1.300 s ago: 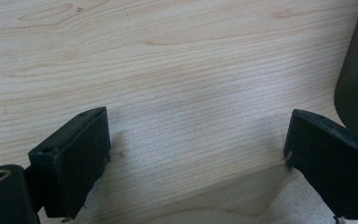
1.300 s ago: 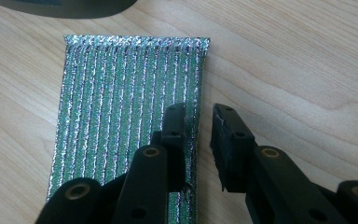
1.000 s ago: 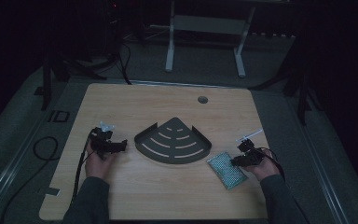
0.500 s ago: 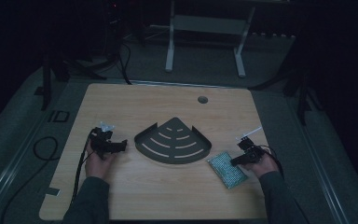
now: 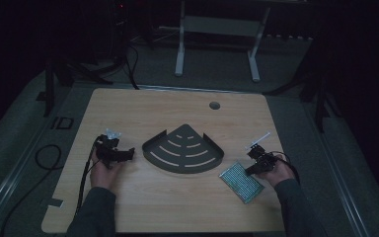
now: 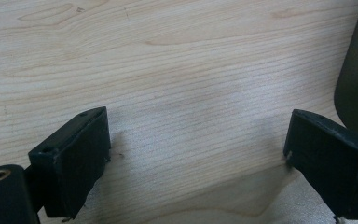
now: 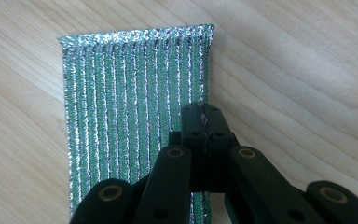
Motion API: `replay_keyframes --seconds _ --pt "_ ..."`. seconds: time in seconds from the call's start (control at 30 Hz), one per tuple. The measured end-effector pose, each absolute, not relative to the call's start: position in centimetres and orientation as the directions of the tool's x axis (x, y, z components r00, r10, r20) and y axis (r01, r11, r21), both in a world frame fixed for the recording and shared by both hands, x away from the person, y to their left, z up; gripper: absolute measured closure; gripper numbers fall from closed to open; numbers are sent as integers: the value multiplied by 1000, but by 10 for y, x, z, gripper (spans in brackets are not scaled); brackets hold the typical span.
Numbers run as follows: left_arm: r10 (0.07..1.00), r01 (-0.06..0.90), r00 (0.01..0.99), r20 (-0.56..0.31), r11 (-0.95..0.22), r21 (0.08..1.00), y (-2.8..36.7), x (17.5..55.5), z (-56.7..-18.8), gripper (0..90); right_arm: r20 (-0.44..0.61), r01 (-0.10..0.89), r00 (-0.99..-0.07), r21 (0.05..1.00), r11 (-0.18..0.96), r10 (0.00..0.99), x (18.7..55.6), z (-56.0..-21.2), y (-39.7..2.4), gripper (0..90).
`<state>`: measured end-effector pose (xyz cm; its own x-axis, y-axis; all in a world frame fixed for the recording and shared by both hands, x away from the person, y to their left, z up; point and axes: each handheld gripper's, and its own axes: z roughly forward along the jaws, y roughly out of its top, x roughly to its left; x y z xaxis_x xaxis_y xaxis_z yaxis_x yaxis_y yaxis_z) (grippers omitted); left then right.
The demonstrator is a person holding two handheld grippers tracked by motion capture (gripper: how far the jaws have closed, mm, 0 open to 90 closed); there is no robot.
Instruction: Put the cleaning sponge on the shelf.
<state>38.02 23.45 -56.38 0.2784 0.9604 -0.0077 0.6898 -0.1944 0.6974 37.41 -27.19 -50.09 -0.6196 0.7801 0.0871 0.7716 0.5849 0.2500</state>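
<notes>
Dark fan-shaped slotted metal tray (image 5: 183, 149) mid-table. Right of it lies a green-silver ribbed foil sheet (image 7: 135, 107); right gripper (image 7: 204, 122) clenched on its edge. Left gripper (image 6: 196, 154), left of tray, released, empty. Risk: thin 1-edge pinch slips or tears foil.

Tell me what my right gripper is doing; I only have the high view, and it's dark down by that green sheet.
Observer: In the right gripper view the right gripper has its jaws shut together on the edge of the glittery green sheet.
Operator: Is the sheet off the table?
Observer: I cannot tell; it looks flat against the wooden table, with its far end uncurled.
Operator: And the left gripper, is it holding anything?
Observer: No. The left gripper view shows the left gripper wide open over bare wood, nothing between the jaws.
Operator: How close is it to the dark shelf?
Observer: The corner shelf edge sits just beyond its right-hand jaw in that view, not touching.
</notes>
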Motion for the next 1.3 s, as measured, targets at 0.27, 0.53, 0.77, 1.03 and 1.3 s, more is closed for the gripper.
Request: replay_keyframes --seconds 0.27,0.53,0.77,1.03,1.3 --pt "960 690 279 -8 -195 697 235 380 -564 76 60 755 -634 266 600 771 372 -485 -270 897" --pt "960 689 279 -8 -194 698 235 380 -564 76 30 741 -640 288 607 768 372 -466 -269 898" --pt "960 690 279 -8 -194 697 235 380 -564 76 12 735 -641 297 609 767 375 -455 -268 898" --pt "960 690 279 -8 -194 698 235 380 -564 76 -5 724 -648 309 617 762 378 -445 -263 898" --pt "960 689 279 -8 -194 698 235 380 -564 76 -21 715 -650 323 621 760 379 -433 -260 898"
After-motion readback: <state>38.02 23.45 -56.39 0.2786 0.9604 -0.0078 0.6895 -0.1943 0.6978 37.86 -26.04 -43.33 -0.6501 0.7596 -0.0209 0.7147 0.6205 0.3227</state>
